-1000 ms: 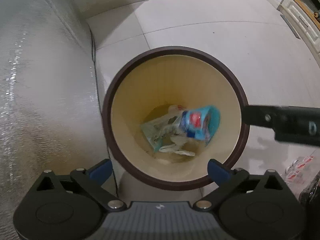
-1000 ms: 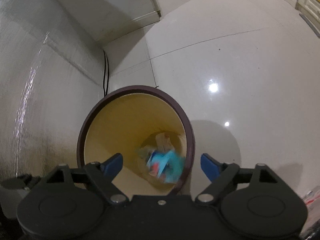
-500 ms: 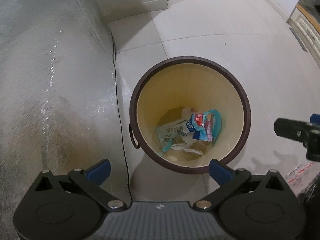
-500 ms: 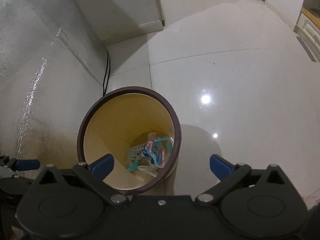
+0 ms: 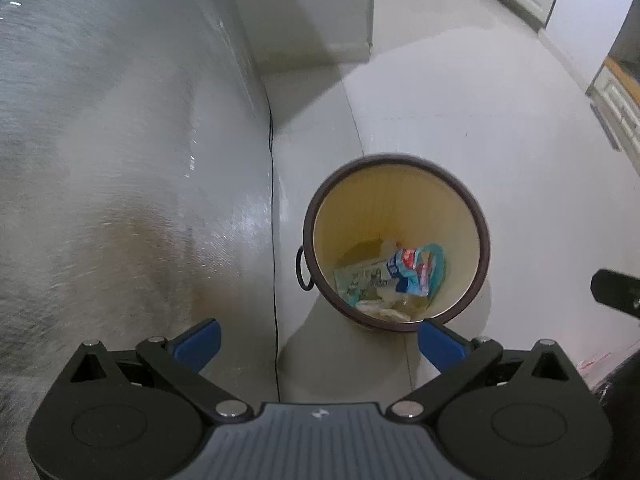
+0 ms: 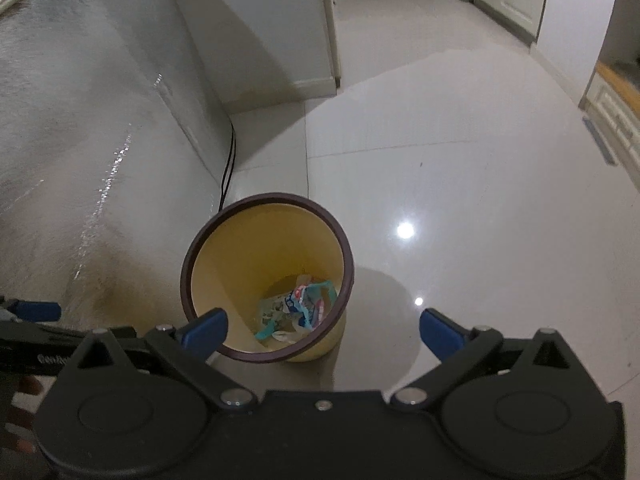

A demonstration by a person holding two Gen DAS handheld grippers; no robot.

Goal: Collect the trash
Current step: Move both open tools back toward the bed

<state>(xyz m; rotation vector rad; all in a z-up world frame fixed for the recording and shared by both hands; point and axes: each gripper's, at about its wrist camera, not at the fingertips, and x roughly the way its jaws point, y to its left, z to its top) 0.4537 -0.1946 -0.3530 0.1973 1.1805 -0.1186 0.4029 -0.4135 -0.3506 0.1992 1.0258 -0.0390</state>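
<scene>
Glossy white tiles (image 6: 460,208) carry a yellow bin (image 6: 267,280) beside a silver wall (image 5: 120,160). Wrappers (image 5: 400,276) lie at the bin's bottom. Left gripper (image 5: 318,344) and right gripper (image 6: 322,332) hang above it, jaws wide apart and empty.

Nothing can be read for certain: the blue and red snack wrapper (image 5: 416,272) in the bin, lower right of centre, carries blurred print, and the left gripper (image 6: 24,340) at the lower left edge shows illegible pale lettering
</scene>
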